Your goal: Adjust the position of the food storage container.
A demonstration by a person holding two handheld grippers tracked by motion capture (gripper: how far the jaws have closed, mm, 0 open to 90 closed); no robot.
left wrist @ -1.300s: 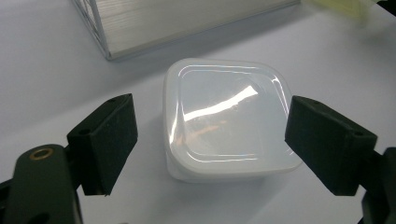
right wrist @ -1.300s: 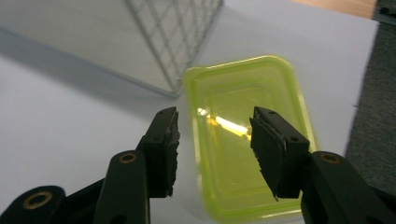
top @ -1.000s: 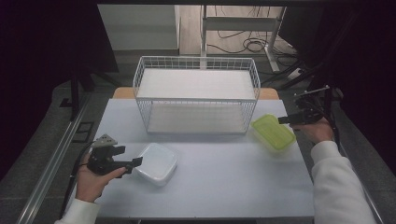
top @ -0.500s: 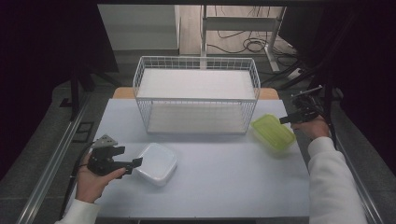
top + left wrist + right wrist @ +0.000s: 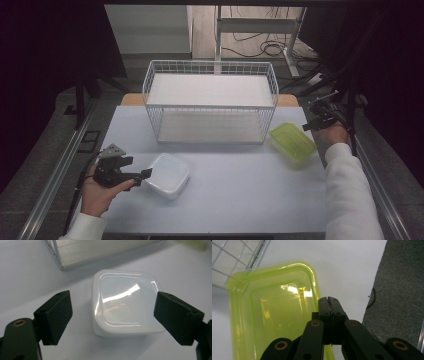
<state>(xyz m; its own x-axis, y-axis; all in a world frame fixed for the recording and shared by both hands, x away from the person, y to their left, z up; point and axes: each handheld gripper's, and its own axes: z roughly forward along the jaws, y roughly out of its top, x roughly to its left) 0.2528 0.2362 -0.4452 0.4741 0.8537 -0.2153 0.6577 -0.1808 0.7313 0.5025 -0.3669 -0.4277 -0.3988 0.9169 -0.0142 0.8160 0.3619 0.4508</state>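
A white lidded plastic container (image 5: 167, 173) (image 5: 125, 305) lies on the table at the front left. My left gripper (image 5: 145, 173) (image 5: 112, 312) is open, its two pads either side of the container's near end and clear of it. A yellow-green container (image 5: 292, 141) (image 5: 274, 312) lies at the right, beside the wire basket. My right gripper (image 5: 306, 127) (image 5: 328, 300) sits low over that container's right rim. Its jaws have just been closing and now meet. The rim runs under them, and I cannot tell whether it is pinched.
A white wire basket (image 5: 210, 107) stands at the back middle of the pale table (image 5: 240, 200). The table's right edge drops to grey floor (image 5: 402, 290) just beyond the green container. Cables and a desk frame lie behind the basket.
The right hand has come down and in toward the green container's right rim, and its jaws have gone from apart to together. The left hand and the white container have stayed put.
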